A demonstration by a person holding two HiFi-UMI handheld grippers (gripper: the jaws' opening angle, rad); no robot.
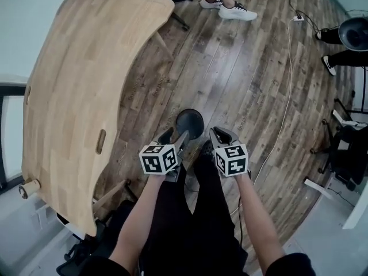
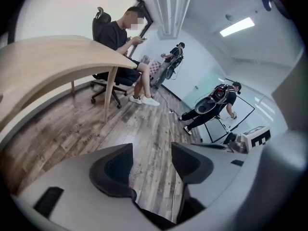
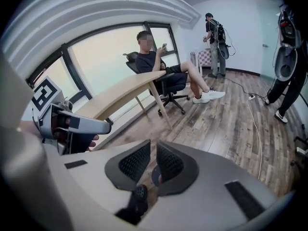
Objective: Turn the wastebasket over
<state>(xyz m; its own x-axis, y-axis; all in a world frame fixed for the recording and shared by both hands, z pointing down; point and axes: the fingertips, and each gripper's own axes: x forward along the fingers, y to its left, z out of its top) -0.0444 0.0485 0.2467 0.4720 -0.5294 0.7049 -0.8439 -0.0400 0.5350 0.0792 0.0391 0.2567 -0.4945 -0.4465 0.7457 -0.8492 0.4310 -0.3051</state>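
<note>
On the floor (image 1: 241, 68), wastebasket (image 1: 190, 122) on end, long axis vertical.

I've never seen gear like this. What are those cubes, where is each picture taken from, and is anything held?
A person holds a clamp tool in each hand; the patterned cubes are part of them. The head view looks down from the person's head at the left gripper and right gripper over a wastebasket on the wooden floor, beside a table. The other two pictures come from a camera riding on each gripper. The left jaws stand apart, the right nearly shut; neither holds anything.
</note>
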